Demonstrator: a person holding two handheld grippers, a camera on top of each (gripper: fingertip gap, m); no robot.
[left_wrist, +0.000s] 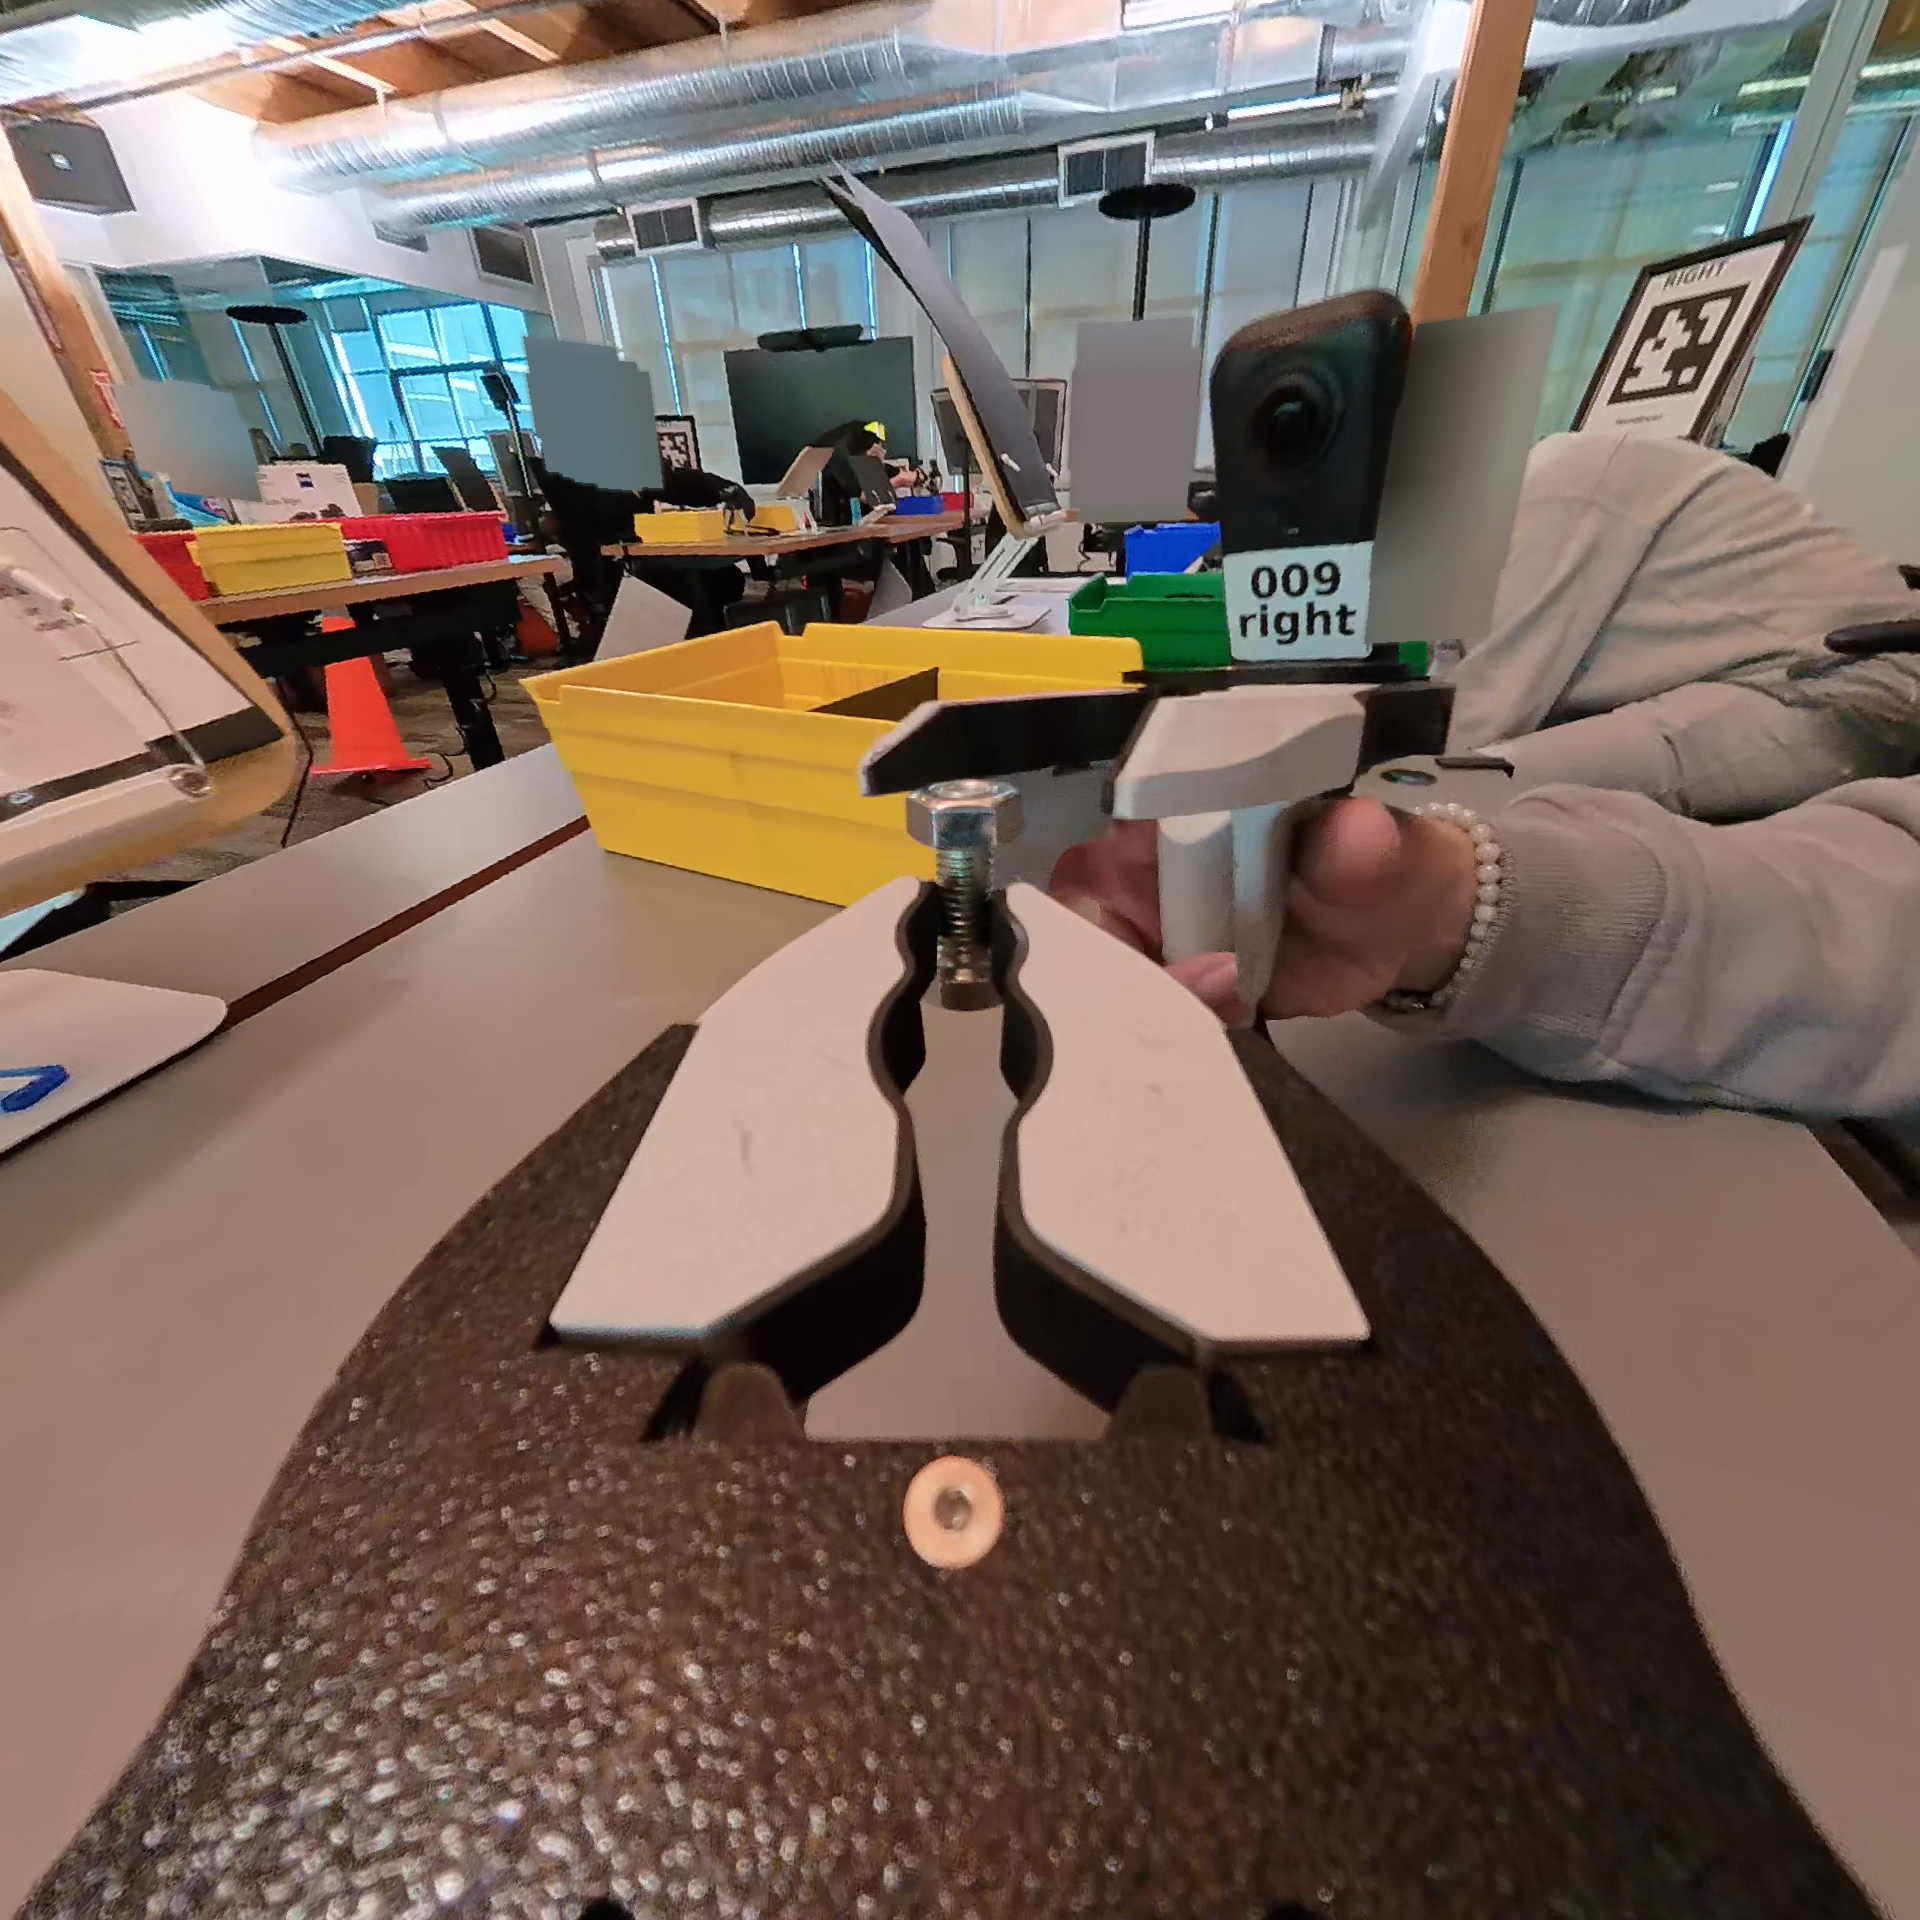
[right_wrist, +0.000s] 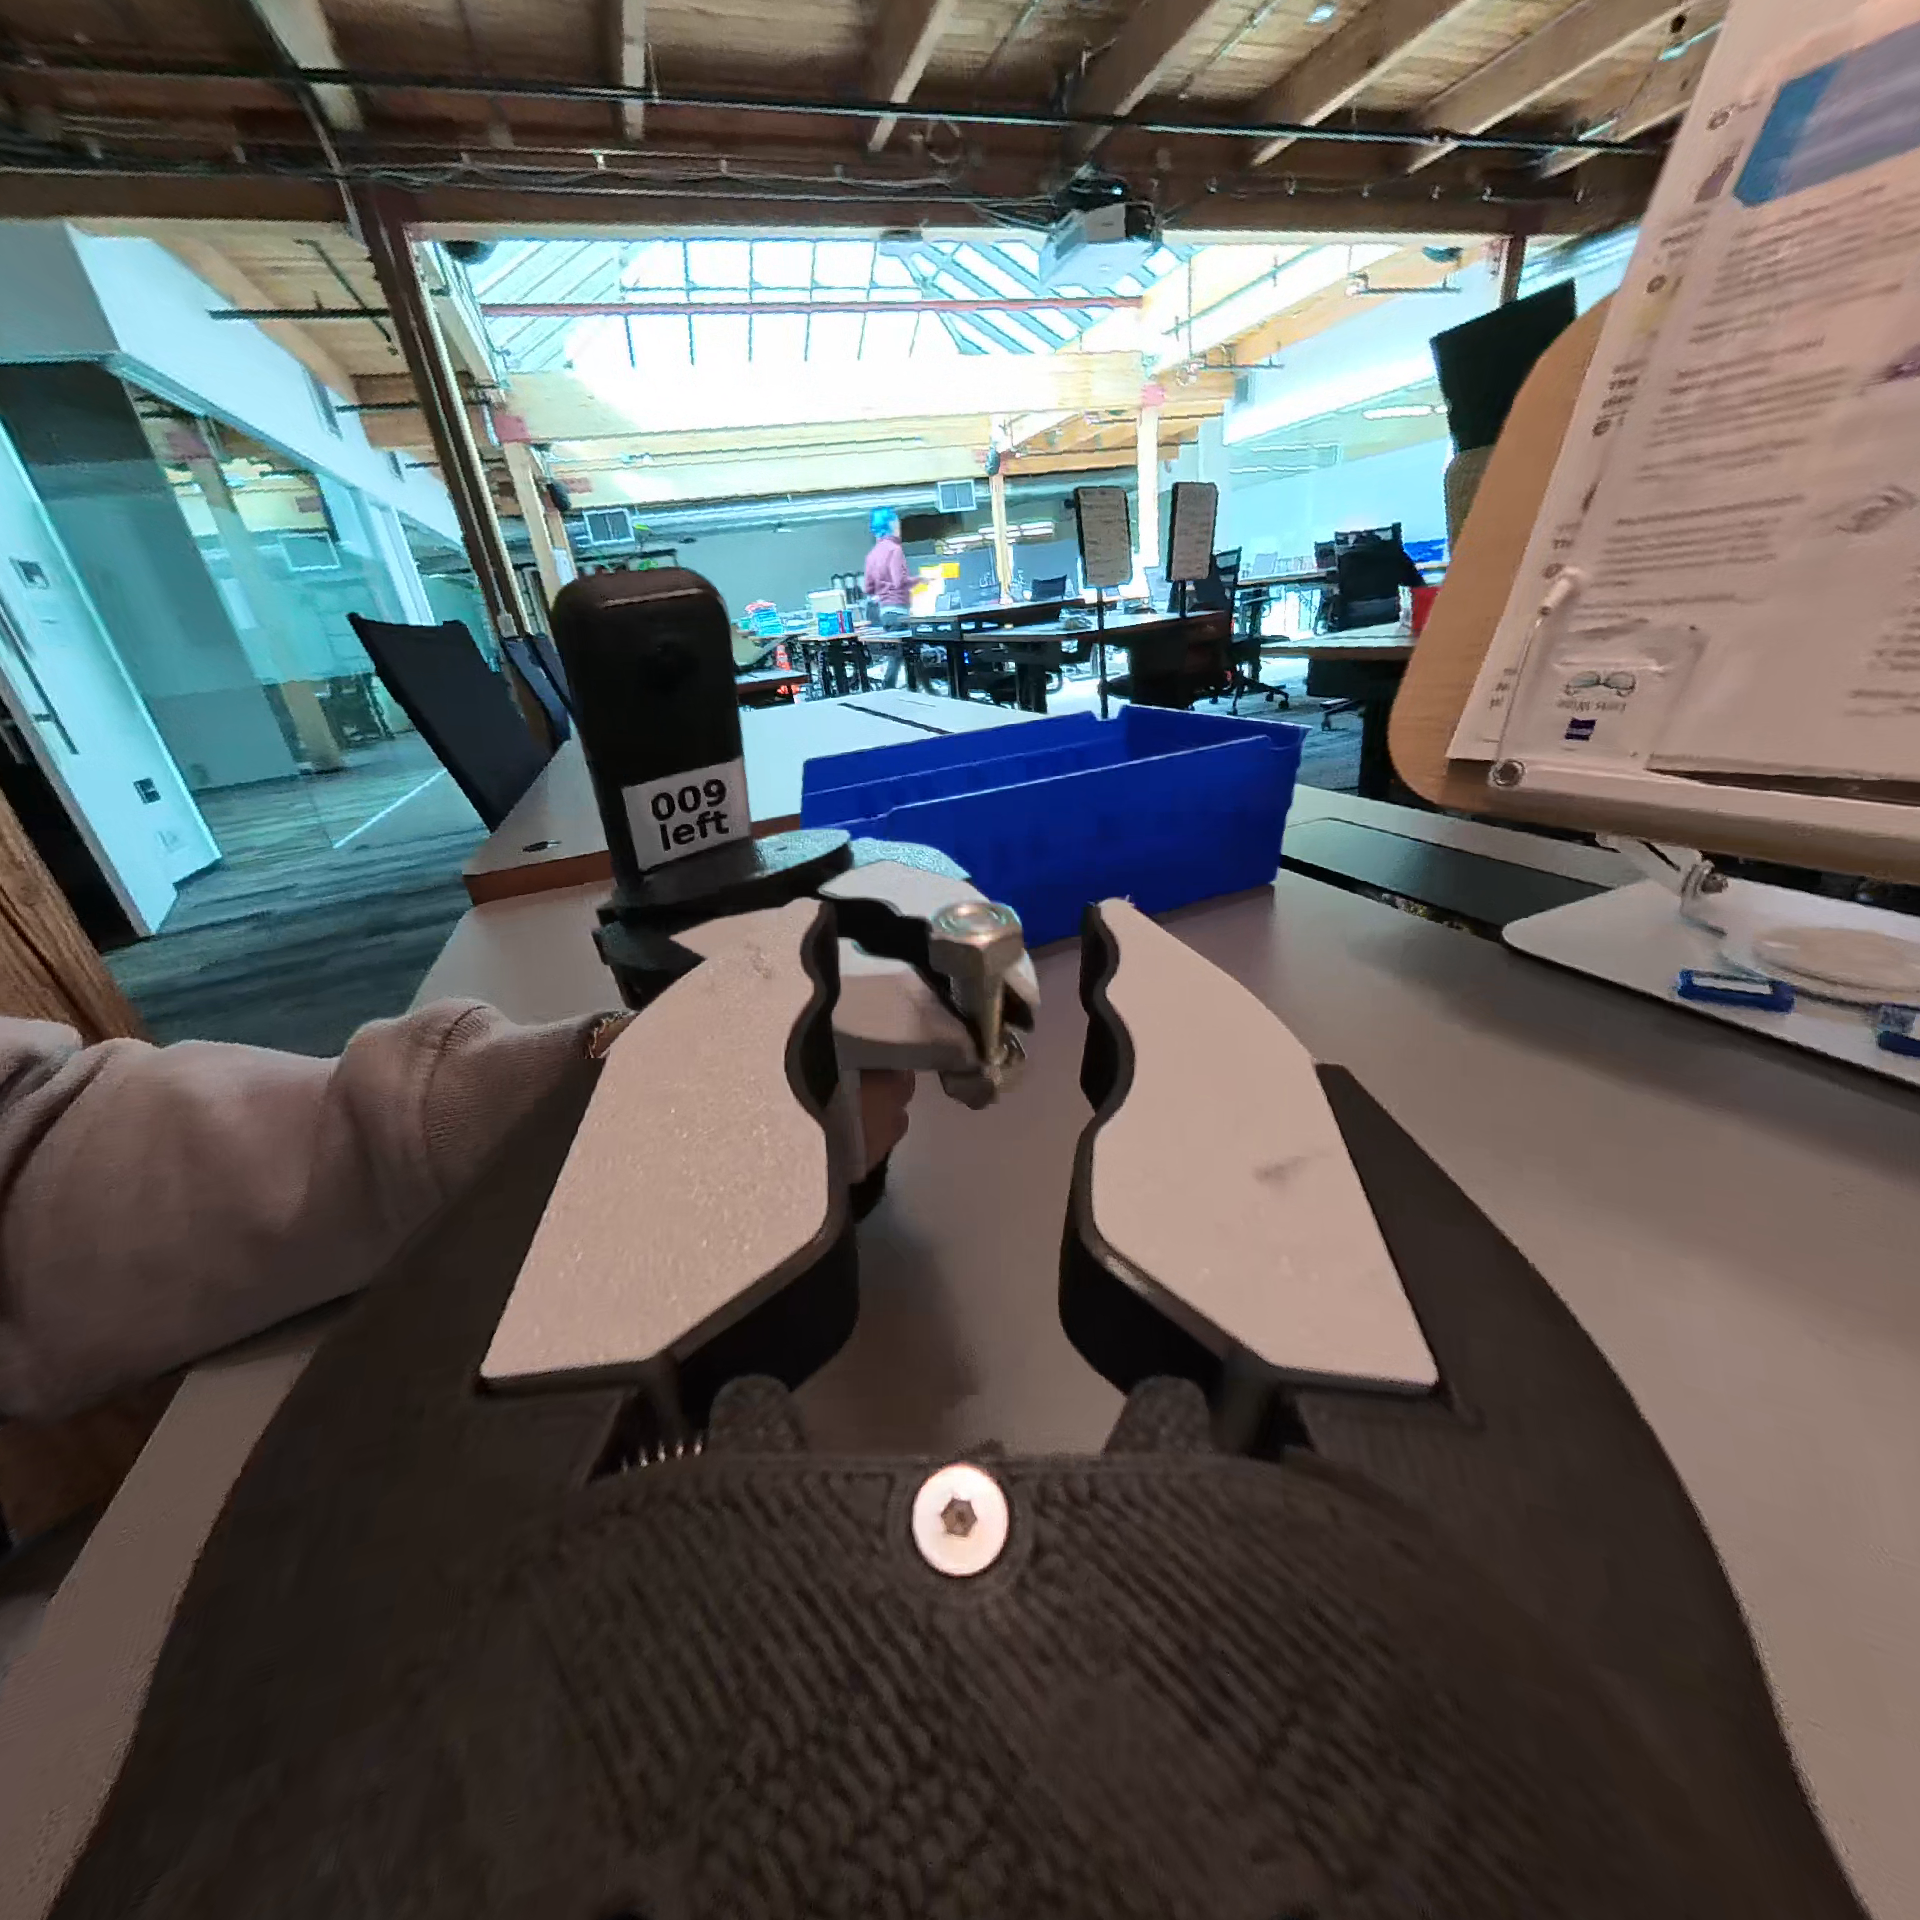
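Note:
My left gripper is shut on the threaded shank of a silver hex bolt and holds it upright above the grey table, head on top. A nut-like piece sits at the bolt's lower end. My right gripper is open, its two fingers on either side of the bolt without touching it. In the left wrist view the right gripper lies side-on, level with the bolt head, held by a hand. In the right wrist view the left gripper reaches in from the left.
A yellow bin stands behind the bolt, with a green bin further right. A blue bin stands on the table ahead. A tilted document stand with a white base is at the right. Sleeved arms flank both grippers. Less than 4 cm separates the two grippers' tips.

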